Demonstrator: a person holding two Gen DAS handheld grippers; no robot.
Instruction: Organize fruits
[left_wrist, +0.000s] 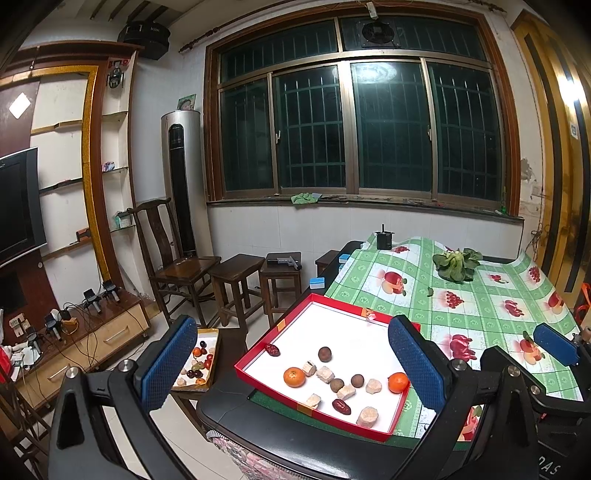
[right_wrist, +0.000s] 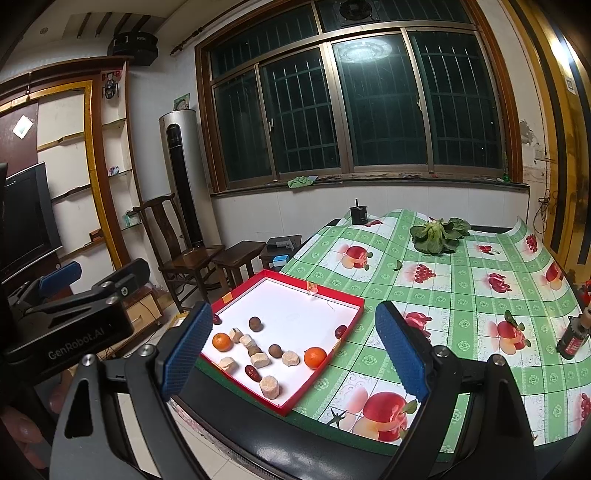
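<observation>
The fruits are lying loose in the red-rimmed tray, which is sitting at the near left corner of the table, low in the middle of both wrist views. Two oranges are resting well apart, one toward the tray's left side and the other against its right wall. Between them pale cut chunks, brown round fruits and dark red dates are straggling in a loose line running roughly left to right across the tray's near half. Another date is lying against the left wall.

The left gripper is hanging just short of the tray's near edge, jaws standing wide with nothing between the pads, and the scattered line is falling almost squarely inside its span. The right gripper is hanging wide and empty too, but in its view the tray is sitting toward the left of its span, with the right-hand orange about midway.

So the left hand looks the better placed for most pieces, the right for that orange. A smaller box of fruit is sitting lower, off the table's left, seen past the left gripper's left finger; whether it is the destination I cannot tell.
</observation>
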